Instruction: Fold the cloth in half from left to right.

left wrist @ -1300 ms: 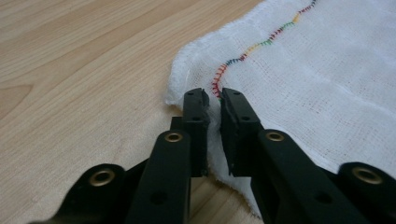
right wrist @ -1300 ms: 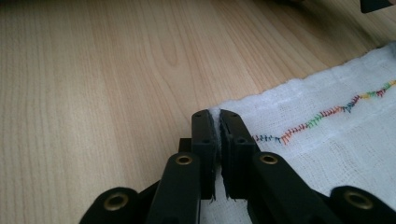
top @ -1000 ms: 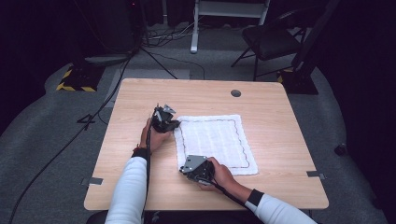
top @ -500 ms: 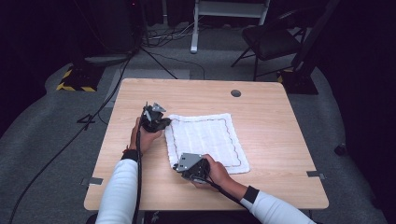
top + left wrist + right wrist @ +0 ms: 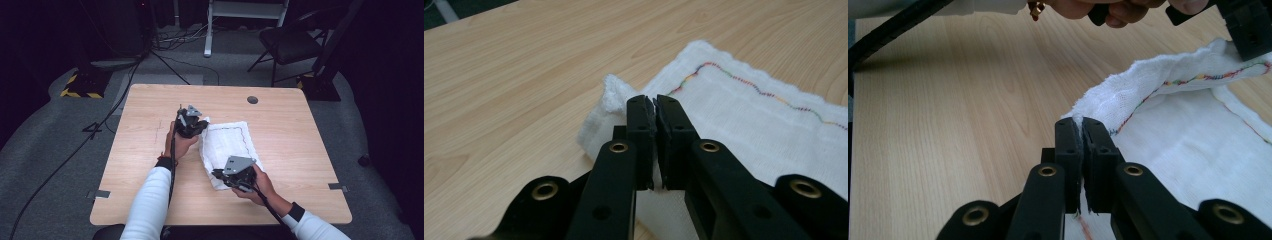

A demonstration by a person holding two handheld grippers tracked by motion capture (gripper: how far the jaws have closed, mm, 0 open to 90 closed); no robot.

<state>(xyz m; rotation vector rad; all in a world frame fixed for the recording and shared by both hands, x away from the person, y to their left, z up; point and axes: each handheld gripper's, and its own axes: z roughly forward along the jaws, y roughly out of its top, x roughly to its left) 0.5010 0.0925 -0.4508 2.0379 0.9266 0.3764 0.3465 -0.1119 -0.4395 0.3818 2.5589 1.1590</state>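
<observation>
Item: white cloth (image 5: 227,150) with a multicoloured stitched border line, lying on the table (image 5: 300,150) near its middle. Its left-hand edge is lifted off the wood and drawn inward, so that the cloth is seen narrower and skewed, where a second ago it lay flat and square. The right-hand portion rests on the table.

Holding points: the far left corner is clamped between the jaws of the left gripper (image 5: 200,125); in the left gripper view the jaws stand together with a tuft of cloth (image 5: 616,95) bunched just past their tips. The near left corner is clamped by the right gripper (image 5: 220,175); in the right gripper view the jaws are closed on the hem (image 5: 1075,120), and the raised edge is seen running away towards the other hand.

Change noted: both grippers have risen and moved rightward with their corners since the earlier pictures. Judged as the opening of a fold, the left edge being carried over towards the right edge; the fold is not yet laid down.

Surroundings: a round grommet hole (image 5: 252,100) in the table's far part; beyond the table, grey carpet, cables, a chair (image 5: 290,45) and a white stand.
</observation>
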